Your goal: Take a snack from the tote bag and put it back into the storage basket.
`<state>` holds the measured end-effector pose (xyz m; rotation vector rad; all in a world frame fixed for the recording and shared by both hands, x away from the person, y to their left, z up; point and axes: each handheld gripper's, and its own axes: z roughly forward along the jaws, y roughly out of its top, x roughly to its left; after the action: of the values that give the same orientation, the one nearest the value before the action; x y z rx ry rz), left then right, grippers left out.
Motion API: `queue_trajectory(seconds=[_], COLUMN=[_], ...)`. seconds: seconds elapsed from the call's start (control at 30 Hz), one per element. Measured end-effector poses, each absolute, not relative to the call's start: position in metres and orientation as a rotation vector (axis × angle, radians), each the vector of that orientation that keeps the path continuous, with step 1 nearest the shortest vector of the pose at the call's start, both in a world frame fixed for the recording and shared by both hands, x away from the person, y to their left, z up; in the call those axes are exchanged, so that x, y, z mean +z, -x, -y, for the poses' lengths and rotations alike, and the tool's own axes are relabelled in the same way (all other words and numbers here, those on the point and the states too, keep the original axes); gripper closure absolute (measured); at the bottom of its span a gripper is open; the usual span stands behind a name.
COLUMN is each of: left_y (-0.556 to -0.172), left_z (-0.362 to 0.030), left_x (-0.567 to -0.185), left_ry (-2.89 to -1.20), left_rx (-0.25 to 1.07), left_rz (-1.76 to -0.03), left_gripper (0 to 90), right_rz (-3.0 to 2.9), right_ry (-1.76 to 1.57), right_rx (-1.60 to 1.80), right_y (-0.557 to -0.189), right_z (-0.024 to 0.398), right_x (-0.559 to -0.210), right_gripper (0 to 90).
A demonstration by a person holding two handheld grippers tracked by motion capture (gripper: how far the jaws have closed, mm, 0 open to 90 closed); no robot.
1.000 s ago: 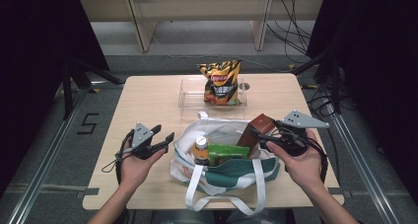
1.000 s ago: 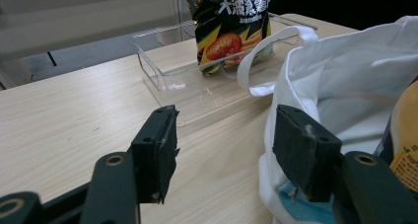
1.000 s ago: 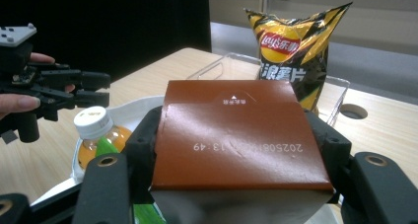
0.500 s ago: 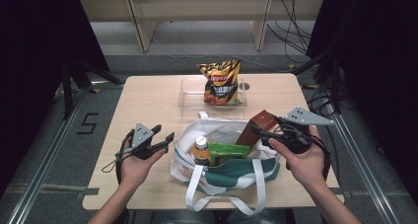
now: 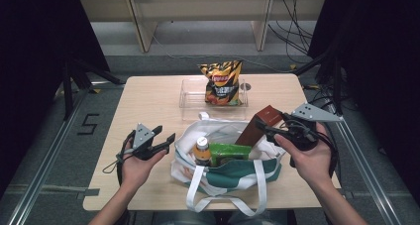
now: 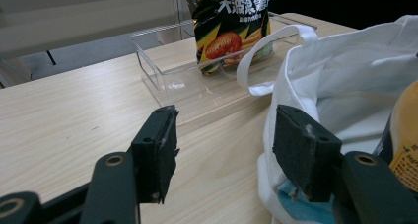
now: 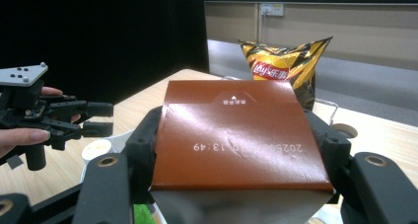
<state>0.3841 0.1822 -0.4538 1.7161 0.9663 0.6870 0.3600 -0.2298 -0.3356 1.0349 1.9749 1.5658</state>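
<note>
Nearest, in the right gripper [image 7: 236, 150]: brown box [image 7: 239, 135], clamped by its side edges between wide-set jaws. Long axis tilted, lower end down in the white tote bag [image 5: 225, 173], upper end raised toward the table's [image 5: 148, 101] far right. In the bag beside it: a bottle [image 5: 201, 149] and a green packet [image 5: 229, 151]. Left of the bag, left gripper [image 5: 166, 141]: jaws apart, holding nothing, pointed at the bag. Farther off: chip bag [image 5: 222, 84] upright in a clear tray [image 5: 190, 93].
</note>
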Motion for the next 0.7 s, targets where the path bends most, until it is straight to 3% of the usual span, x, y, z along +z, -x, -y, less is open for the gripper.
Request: queue_trajectory(seconds=[0.7], left_y=[-0.384], left_z=[-0.182], left_x=[-0.454], left_ry=[-1.715], left_rx=[0.687], left_rz=[-0.966], left_gripper=[42.0], right_rz=[-1.901], right_ry=[-1.029], right_rx=[1.572], right_y=[-0.361], right_z=[0.239], right_x=[-0.316], right_gripper=[38.9])
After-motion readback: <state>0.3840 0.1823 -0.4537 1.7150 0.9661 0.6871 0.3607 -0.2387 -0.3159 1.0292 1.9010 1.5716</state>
